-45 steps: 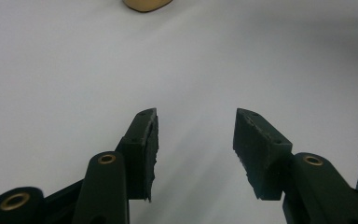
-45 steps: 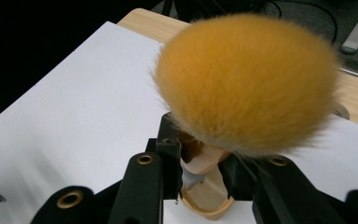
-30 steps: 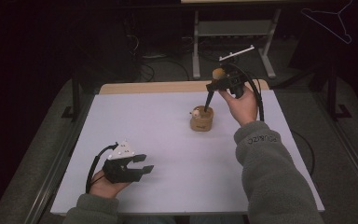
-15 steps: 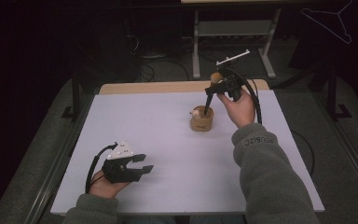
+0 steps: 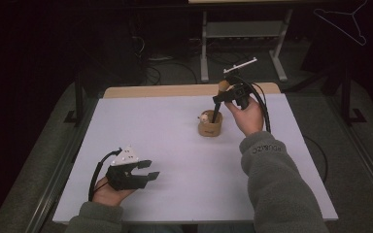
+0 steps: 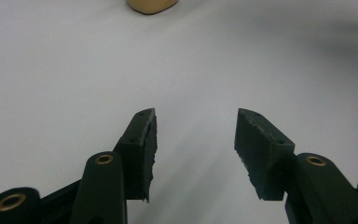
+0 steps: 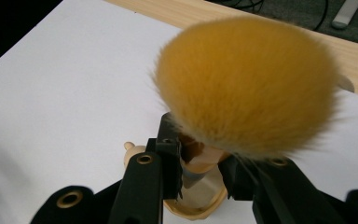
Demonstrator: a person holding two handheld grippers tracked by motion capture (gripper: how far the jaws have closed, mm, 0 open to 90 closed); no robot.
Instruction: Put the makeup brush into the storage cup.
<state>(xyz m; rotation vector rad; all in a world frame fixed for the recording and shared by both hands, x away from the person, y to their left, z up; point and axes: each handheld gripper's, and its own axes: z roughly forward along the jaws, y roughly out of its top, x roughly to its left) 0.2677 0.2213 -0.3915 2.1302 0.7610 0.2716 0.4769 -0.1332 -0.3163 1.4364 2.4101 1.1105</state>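
— Brush (image 5: 219,99): where is it, and which way does it point?

— Upper right of centre in the high view, near the worktop's (image 5: 175,145) far edge. The right claw (image 5: 223,97) is clamped on its handle just under the bristles. Its long axis is steep, leaning slightly; the orange tuft points up and the dark handle runs down into the small tan wooden holder (image 5: 210,127).

— And from the claw's own camera?

— The right gripper view has the fluffy head (image 7: 247,84) above the jaws and the holder (image 7: 196,200) below.

— What about room to move?

— Bare white surface lies all around the holder. The left claw (image 5: 145,171), lower left, stands agape with nothing between its pads, well apart from the holder.
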